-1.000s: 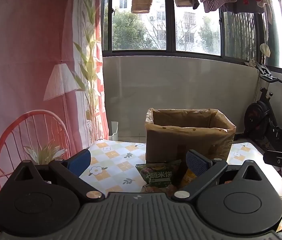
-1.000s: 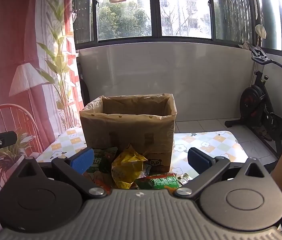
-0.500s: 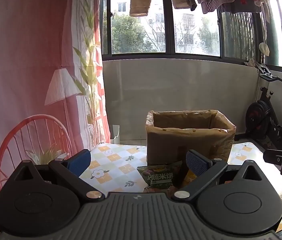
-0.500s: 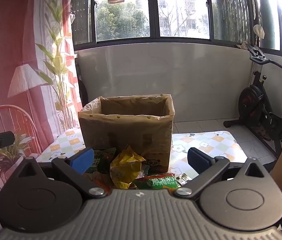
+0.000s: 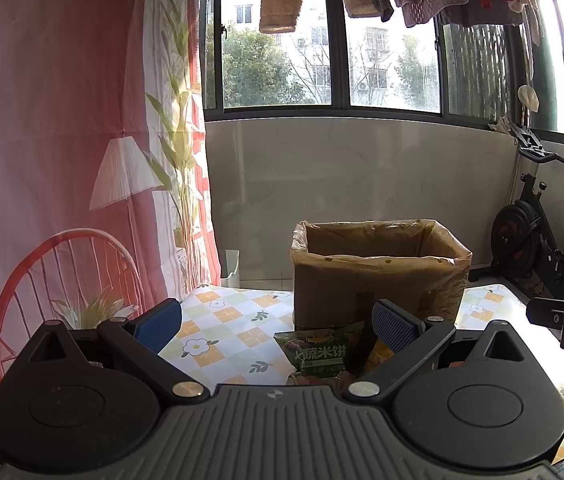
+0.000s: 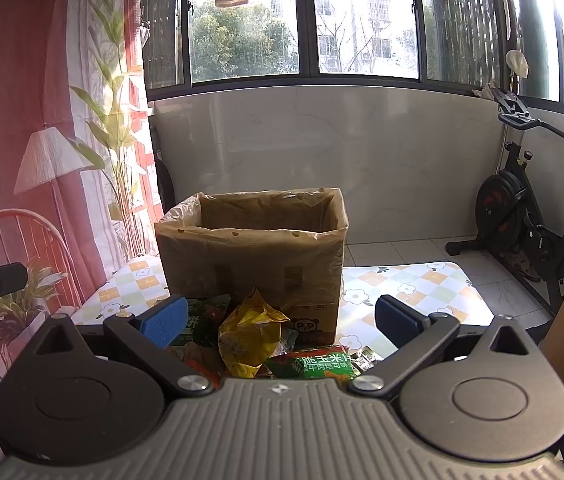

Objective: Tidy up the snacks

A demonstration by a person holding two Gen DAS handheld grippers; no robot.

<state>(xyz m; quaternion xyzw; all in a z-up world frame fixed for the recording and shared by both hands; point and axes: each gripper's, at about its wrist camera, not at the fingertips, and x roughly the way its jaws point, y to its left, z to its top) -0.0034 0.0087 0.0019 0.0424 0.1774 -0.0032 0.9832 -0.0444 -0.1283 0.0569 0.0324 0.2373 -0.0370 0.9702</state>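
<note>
A brown cardboard box (image 5: pixel 378 276) lined with a plastic bag stands on the table; it also shows in the right wrist view (image 6: pixel 254 264). Snack packs lie in a pile in front of it: a green rice-cracker pack (image 5: pixel 318 354), a crumpled yellow pack (image 6: pixel 248 332) and a green corn-chip pack (image 6: pixel 320 364). My left gripper (image 5: pixel 278 326) is open and empty, held above the table left of the pile. My right gripper (image 6: pixel 282 320) is open and empty, above the pile, with the yellow pack between its fingers in view.
The table has a checked floral cloth (image 5: pixel 226 332). An exercise bike (image 6: pixel 522 216) stands at the right by the wall. A printed curtain (image 5: pixel 62 160) hangs at the left. The other gripper's tip (image 5: pixel 562 318) shows at the right edge.
Both grippers have drifted slightly upward and back; the box and snacks sit a little lower in both views. Jaws stay open.
</note>
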